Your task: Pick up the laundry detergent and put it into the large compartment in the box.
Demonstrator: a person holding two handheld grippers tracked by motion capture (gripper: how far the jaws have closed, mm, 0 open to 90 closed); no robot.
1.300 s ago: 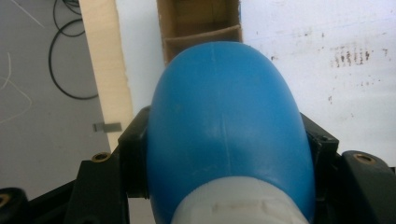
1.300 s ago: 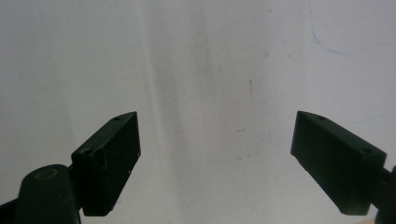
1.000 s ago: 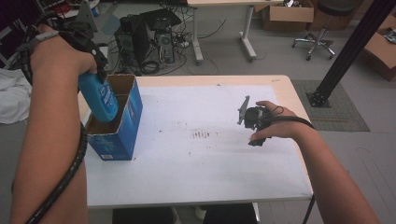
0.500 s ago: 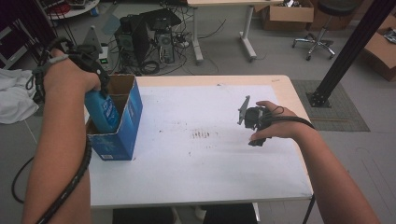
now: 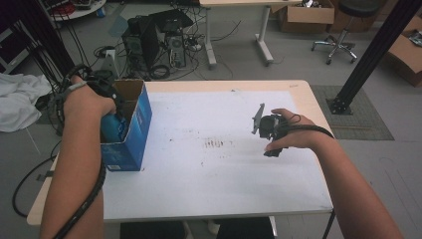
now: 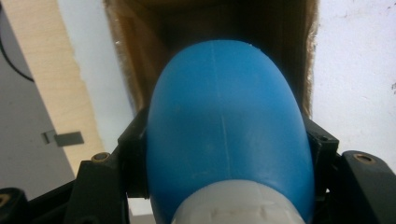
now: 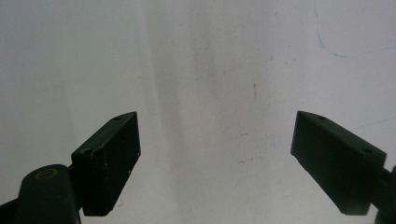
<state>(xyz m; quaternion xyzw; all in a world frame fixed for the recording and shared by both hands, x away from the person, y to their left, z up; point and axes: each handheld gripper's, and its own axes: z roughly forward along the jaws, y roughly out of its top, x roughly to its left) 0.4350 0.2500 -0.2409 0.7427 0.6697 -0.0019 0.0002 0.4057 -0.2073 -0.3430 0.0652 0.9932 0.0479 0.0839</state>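
Smooth rounded blue bottle [image 6: 229,135] lower inside cardboard box [image 5: 130,127]

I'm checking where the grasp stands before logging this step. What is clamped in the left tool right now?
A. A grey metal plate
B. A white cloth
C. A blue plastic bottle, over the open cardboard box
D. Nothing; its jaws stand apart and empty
C: in the left gripper view the left tool has its black jaws pressed on both sides of the blue plastic bottle, which points into the open blue cardboard box.
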